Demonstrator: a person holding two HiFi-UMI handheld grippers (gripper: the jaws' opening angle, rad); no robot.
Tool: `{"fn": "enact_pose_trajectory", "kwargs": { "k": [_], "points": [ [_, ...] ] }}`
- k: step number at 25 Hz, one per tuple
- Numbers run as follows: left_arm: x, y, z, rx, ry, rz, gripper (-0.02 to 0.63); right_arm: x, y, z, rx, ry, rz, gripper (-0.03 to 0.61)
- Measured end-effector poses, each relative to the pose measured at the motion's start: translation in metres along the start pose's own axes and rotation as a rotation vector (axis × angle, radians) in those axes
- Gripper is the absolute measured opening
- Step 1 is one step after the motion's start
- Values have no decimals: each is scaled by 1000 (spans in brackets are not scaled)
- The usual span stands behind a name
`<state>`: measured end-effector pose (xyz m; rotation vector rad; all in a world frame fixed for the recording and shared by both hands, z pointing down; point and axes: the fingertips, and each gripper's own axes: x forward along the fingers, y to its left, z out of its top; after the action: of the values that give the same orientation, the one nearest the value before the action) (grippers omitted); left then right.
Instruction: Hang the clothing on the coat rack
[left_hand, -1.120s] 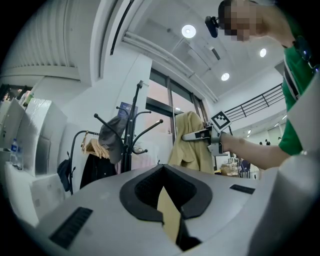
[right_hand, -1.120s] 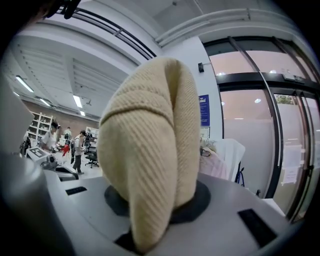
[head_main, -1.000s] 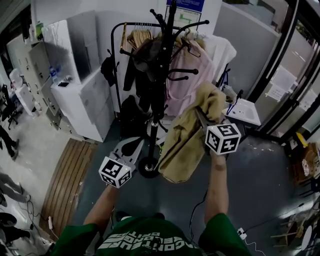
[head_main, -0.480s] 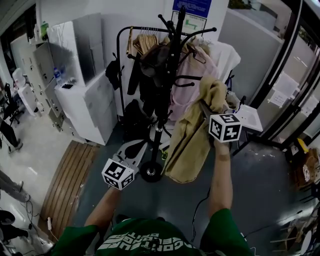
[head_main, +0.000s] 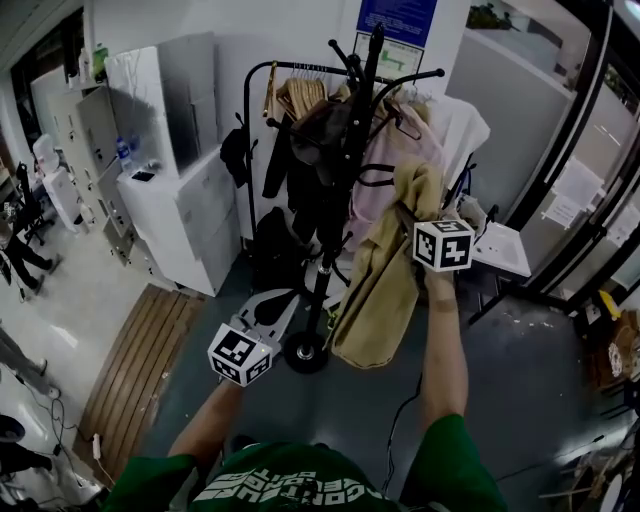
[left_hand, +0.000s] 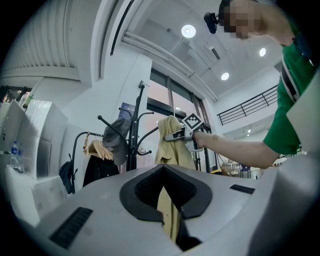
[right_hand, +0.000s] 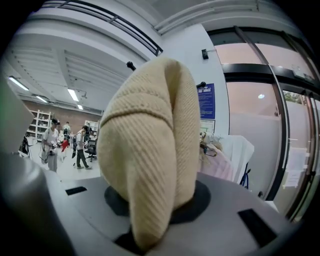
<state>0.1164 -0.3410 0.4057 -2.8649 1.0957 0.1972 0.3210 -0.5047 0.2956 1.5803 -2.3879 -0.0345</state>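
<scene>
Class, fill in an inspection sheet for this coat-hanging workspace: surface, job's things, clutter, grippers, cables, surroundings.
Surface: grey floor, with a wooden slat mat at the left.
Job's things: beige garment hangs from the right gripper; black coat rack stands just beyond, with a cap on one hook.
Clutter: clothes rail behind the rack with a pink garment; white cabinets.
Grippers: right gripper shut on the beige garment; left gripper lower, jaws slightly apart, empty.
Cables: thin cable on the floor.
Surroundings: glass doors right; people far left.

Ribbed tan knit garment (right_hand: 150, 165); matt black metal coat rack (head_main: 322, 285)
</scene>
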Motion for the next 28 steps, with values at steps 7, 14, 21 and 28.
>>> {"fn": "enact_pose_trajectory", "kwargs": {
  "k": [7,14,21,28],
  "points": [
    [-7,4,-4,3,9,21,5,33,5,-22,9,65,28,97],
    [-20,12,-3,-2,8,51,5,40,9,-24,34,24,49,97],
    [-24,11,-2,-7,4,56,5,33,13,-28,50,-45,41,111],
    [-32,17,0,-23,-6,77,5,17,16,-31,66,-81,13,234]
  ]
}}
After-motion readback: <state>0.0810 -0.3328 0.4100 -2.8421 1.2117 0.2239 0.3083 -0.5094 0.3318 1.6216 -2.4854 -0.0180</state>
